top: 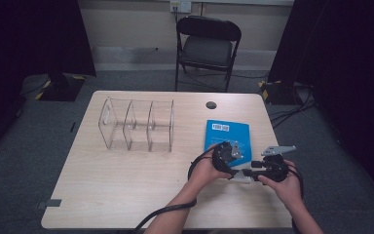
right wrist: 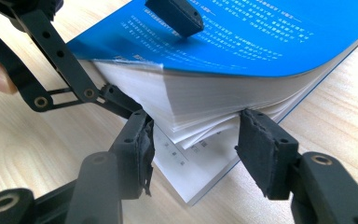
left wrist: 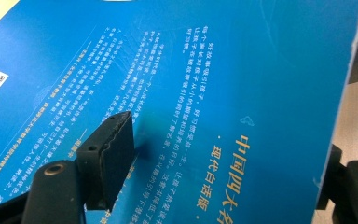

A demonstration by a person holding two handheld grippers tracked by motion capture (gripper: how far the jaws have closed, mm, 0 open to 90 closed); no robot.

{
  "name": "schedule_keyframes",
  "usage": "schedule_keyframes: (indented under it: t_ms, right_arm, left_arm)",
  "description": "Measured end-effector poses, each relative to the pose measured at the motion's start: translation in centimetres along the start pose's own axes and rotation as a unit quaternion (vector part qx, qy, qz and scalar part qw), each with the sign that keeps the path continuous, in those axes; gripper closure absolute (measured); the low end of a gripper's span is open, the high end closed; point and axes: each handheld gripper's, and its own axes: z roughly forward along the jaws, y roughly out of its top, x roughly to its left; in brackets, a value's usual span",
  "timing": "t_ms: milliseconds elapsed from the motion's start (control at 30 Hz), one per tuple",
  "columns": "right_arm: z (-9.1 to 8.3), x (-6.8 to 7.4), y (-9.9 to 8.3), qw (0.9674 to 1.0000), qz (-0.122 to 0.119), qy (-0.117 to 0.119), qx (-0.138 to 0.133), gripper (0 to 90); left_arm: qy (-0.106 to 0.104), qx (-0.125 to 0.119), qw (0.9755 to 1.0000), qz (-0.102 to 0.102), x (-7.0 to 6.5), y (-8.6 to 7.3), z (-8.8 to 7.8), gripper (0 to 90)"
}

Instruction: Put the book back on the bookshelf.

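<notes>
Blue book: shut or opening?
Opening. In the right gripper view the blue book has its cover and upper pages lifted, fanned apart from the bottom pages lying flat on the table.

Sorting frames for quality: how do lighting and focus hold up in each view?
High view: dim, soft, dark vignetted corners, the clear rack faint. Left gripper view: blue book cover sharp at mid-frame, its print readable, faint sheen up top, the near jaw blurred. Right gripper view: page edges crisp, the nearest tool parts soft.

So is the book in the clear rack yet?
Not yet. The book lies on the table, its near edge lifted between both tongs, left and right. The rack stands empty. Presumably still left: lifting the book and slotting it in.
</notes>
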Motion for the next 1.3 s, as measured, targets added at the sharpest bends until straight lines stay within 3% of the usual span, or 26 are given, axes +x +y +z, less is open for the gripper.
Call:
schedule_keyframes:
  t_ms: [167, 400, 533, 733, 833, 1000, 1067, 1300]
  right_arm:
    - [0.3, -0.5, -0.4, 1.0, 0.005, 0.002, -0.002, 45.3]
    - [0.3, -0.4, 0.1, 0.9999, 0.003, -0.016, -0.005, 49.4]
    - [0.2, -0.5, 0.1, 0.9998, 0.009, -0.012, -0.01, 49.4]
    - [0.1, -0.2, 0.3, 0.9997, -0.002, -0.023, -0.002, 49.6]
    - [0.0, 0.0, 0.5, 0.9996, -0.01, -0.027, 0.001, 49.6]
    - [-0.1, 0.0, 0.5, 0.9997, -0.004, -0.025, -0.004, 49.7]
    - [-0.2, 0.1, 0.7, 0.9996, -0.007, -0.027, -0.002, 49.7]
    - [-0.3, 0.0, 0.6, 0.9998, 0.001, -0.018, -0.01, 50.1]
  left_arm:
    - [-0.005, 0.003, 1.0, 0.0, 0.1, 0.1, 0.0, 25.9]
    - [-0.007, 0.001, 1.0, 0.002, 0.2, 0.0, 0.0, 25.6]
    - [0.005, 0.004, 0.9999, 0.009, -0.2, 0.1, 0.2, 23.6]
    - [0.008, 0.001, 1.0, 0.001, -0.3, 0.1, 0.2, 21.9]
    - [-0.001, -0.008, 0.9999, -0.011, -0.3, 0.0, 0.2, 18.2]
    - [0.002, -0.005, 1.0, -0.007, -0.5, 0.3, 0.6, 12.1]
    - [0.013, -0.002, 0.9999, -0.005, -0.5, 0.4, 0.6, 14.0]
    - [0.023, 0.001, 0.9997, -0.002, -0.3, 0.4, 0.5, 22.2]
